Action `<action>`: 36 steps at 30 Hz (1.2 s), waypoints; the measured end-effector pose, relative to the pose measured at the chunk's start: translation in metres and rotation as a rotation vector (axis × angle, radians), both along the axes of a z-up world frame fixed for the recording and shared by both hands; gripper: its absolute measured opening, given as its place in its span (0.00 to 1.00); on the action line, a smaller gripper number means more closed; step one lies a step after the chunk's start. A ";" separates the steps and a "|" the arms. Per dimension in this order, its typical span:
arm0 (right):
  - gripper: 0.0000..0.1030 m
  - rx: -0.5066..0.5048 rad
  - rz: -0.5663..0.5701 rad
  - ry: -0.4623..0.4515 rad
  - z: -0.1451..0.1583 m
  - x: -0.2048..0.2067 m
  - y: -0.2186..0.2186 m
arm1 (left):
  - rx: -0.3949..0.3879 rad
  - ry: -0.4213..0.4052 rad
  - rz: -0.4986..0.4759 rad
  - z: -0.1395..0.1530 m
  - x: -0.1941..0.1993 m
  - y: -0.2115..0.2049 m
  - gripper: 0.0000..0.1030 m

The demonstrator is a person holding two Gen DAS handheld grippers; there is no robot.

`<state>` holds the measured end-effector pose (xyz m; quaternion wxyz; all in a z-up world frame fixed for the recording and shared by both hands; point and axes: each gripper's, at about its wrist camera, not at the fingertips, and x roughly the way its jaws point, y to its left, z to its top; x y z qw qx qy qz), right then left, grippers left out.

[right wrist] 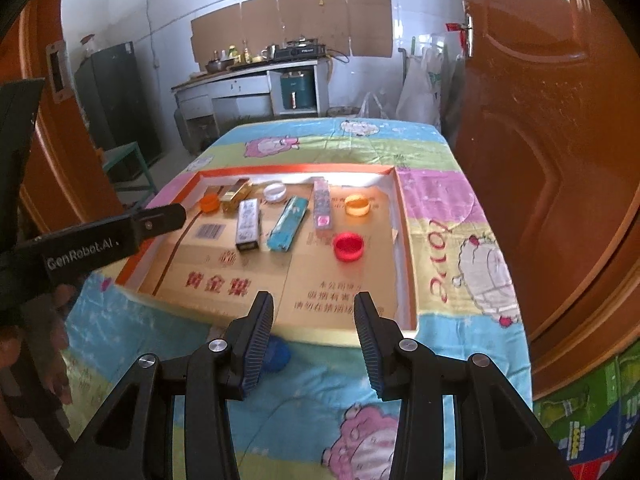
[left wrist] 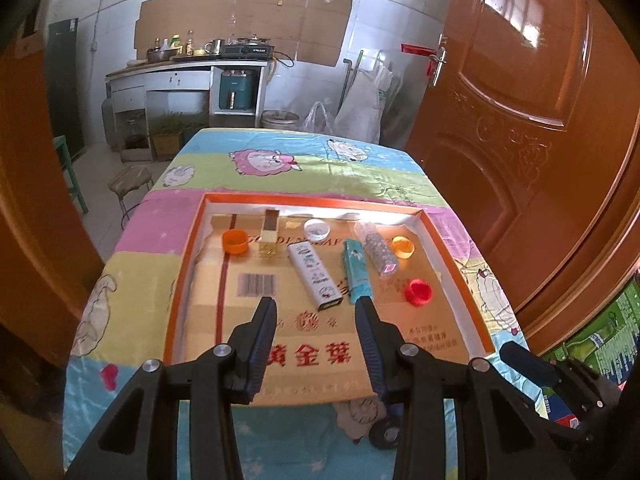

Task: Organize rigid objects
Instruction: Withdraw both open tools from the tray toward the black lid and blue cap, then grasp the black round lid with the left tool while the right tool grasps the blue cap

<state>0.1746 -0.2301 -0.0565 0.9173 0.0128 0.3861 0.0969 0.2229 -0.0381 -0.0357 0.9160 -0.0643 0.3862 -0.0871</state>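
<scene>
An orange-rimmed cardboard tray (left wrist: pixel 182 264) (right wrist: pixel 404 216) lies on the table. In it lie a white tin (left wrist: pixel 315 276) (right wrist: pixel 248 224), a teal box (left wrist: pixel 357 270) (right wrist: pixel 288 222), a clear patterned box (left wrist: pixel 378 250) (right wrist: pixel 323 206), a gold box (left wrist: pixel 269 236) (right wrist: pixel 235 196), an orange cap (left wrist: pixel 235 241) (right wrist: pixel 209 203), a clear lid (left wrist: pixel 317 229) (right wrist: pixel 275 192), a yellow cap (left wrist: pixel 403 246) (right wrist: pixel 357 205) and a red cap (left wrist: pixel 418 292) (right wrist: pixel 349 246). My left gripper (left wrist: pixel 316 312) is open and empty over the tray's near half. My right gripper (right wrist: pixel 314 308) is open and empty at the tray's near edge.
The table carries a cartoon-print cloth (left wrist: pixel 280 160) (right wrist: pixel 460 248). A brown door (left wrist: pixel 520 120) (right wrist: pixel 560 160) stands close on the right. A blue object (right wrist: pixel 276 354) lies on the cloth before the tray. A stool (left wrist: pixel 130 182) stands left; a kitchen counter (left wrist: pixel 188 68) is behind.
</scene>
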 end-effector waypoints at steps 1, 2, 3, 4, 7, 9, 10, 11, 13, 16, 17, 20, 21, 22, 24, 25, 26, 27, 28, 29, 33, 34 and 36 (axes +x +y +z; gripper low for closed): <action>0.42 -0.003 0.002 0.003 -0.001 -0.003 0.002 | 0.000 0.000 0.001 0.000 -0.003 0.002 0.40; 0.42 -0.007 0.004 0.006 -0.003 -0.007 0.004 | 0.001 0.000 0.001 -0.001 -0.006 0.005 0.40; 0.42 -0.012 0.004 0.008 -0.005 -0.011 0.005 | 0.002 0.001 0.001 -0.002 -0.009 0.007 0.40; 0.42 -0.015 0.004 0.010 -0.006 -0.013 0.006 | 0.003 0.003 0.001 -0.003 -0.012 0.009 0.40; 0.42 -0.020 -0.008 0.012 -0.008 -0.023 0.005 | 0.005 0.007 -0.007 -0.006 -0.022 0.013 0.40; 0.42 -0.019 -0.018 0.017 -0.009 -0.028 0.004 | 0.003 0.013 -0.020 -0.010 -0.028 0.013 0.40; 0.42 -0.020 -0.022 0.018 -0.009 -0.030 0.003 | 0.001 0.018 -0.035 -0.012 -0.031 0.012 0.40; 0.42 -0.023 -0.026 0.016 -0.009 -0.034 0.002 | 0.000 0.025 -0.050 -0.014 -0.035 0.009 0.40; 0.42 -0.027 -0.032 0.015 -0.010 -0.039 0.000 | -0.002 0.037 -0.086 -0.020 -0.042 0.004 0.40; 0.42 -0.024 -0.049 0.018 -0.011 -0.046 -0.004 | 0.003 0.066 -0.165 -0.033 -0.053 -0.012 0.45; 0.42 -0.020 -0.056 0.021 -0.012 -0.048 -0.006 | 0.007 0.078 -0.197 -0.039 -0.056 -0.019 0.45; 0.42 -0.007 -0.066 0.026 -0.012 -0.053 -0.011 | 0.020 0.112 -0.253 -0.056 -0.059 -0.035 0.45; 0.42 -0.007 -0.069 0.025 -0.012 -0.055 -0.012 | 0.025 0.117 -0.263 -0.060 -0.059 -0.039 0.45; 0.42 -0.008 -0.071 0.022 -0.012 -0.057 -0.012 | 0.036 0.123 -0.271 -0.064 -0.059 -0.044 0.45; 0.42 -0.009 -0.075 0.017 -0.011 -0.060 -0.014 | 0.046 0.132 -0.275 -0.070 -0.058 -0.048 0.45; 0.42 -0.006 -0.079 0.016 -0.010 -0.061 -0.016 | 0.047 0.136 -0.277 -0.072 -0.057 -0.050 0.45; 0.42 -0.005 -0.082 0.016 -0.010 -0.061 -0.018 | 0.047 0.141 -0.282 -0.075 -0.056 -0.052 0.45; 0.42 -0.002 -0.087 0.017 -0.011 -0.061 -0.020 | 0.050 0.144 -0.284 -0.077 -0.055 -0.053 0.45; 0.42 0.000 -0.091 0.019 -0.011 -0.061 -0.022 | 0.054 0.145 -0.287 -0.078 -0.054 -0.055 0.45; 0.42 0.002 -0.094 0.020 -0.012 -0.061 -0.023 | 0.058 0.144 -0.291 -0.079 -0.054 -0.057 0.45; 0.42 0.008 -0.100 0.025 -0.013 -0.060 -0.027 | 0.079 0.130 -0.291 -0.083 -0.052 -0.063 0.45; 0.42 0.009 -0.099 0.025 -0.013 -0.060 -0.027 | 0.082 0.127 -0.291 -0.083 -0.051 -0.063 0.45; 0.42 0.009 -0.100 0.026 -0.014 -0.060 -0.028 | 0.093 0.119 -0.283 -0.083 -0.051 -0.063 0.37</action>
